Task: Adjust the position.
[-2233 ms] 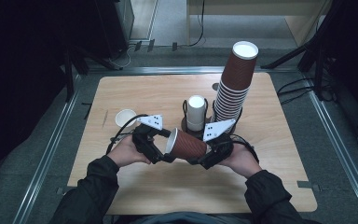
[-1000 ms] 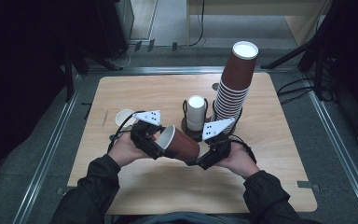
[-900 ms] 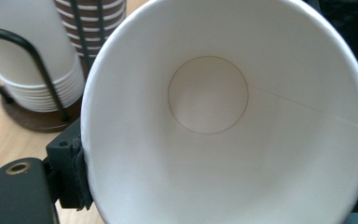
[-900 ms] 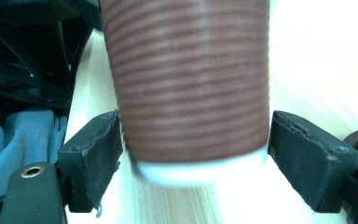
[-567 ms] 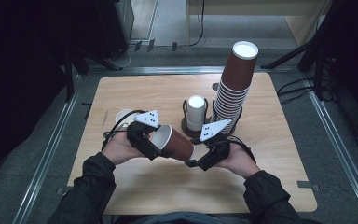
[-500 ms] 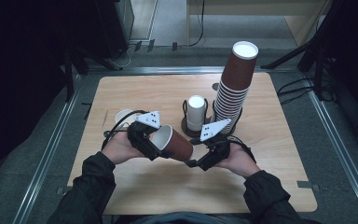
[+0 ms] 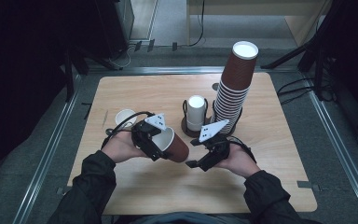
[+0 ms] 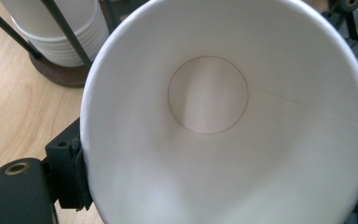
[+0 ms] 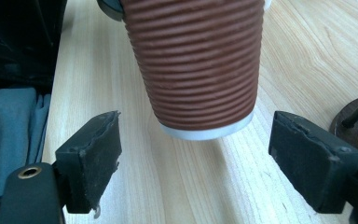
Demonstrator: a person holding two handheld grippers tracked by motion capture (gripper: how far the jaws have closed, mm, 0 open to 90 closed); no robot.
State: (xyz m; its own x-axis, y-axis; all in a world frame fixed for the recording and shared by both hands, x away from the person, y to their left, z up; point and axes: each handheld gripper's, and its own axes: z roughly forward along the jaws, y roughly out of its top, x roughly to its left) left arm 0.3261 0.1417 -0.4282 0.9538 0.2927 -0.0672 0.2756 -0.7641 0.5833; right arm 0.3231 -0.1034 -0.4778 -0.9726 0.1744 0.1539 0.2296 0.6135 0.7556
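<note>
— Cup [image 7: 173, 144] first: where is it?

— Above the near middle of the table [image 7: 270, 182], lying nearly on its side. The left gripper [image 7: 153, 142] clamps it at the rim. In the left gripper view the white inside faces the camera, and a black pad [image 8: 77, 175] presses the rim from the left; the other jaw I cannot make out there. The brown ribbed base points toward the right gripper [image 7: 200, 158].

— And that one?

— Spread wide, holding nothing. In the right gripper view its two pads [image 9: 95, 156] stand well apart on either side of the cup's base, touching neither wall.

— So which step is this?

— A handover between the grippers, I judge, or a single cup just freed and awaiting placement. The right gripper looks either about to take the base or newly let go of it; one moment cannot settle which.

— What does the next move call for?

— If the right gripper takes it, it should slide forward until the ribbed wall sits between the pads, then close gently, since a paper cup dents. The left must let go only once that grip is firm.

— Hand poses?

— Both forearms come in from the near edge, hands low, grippers angled toward each other. Behind them stand a tall stack of brown cups [image 7: 235, 88] in a wire holder [image 7: 189, 123], a white stack [image 7: 196, 112] in its other bay, and a lone white cup [image 7: 123, 118] at the left.
</note>
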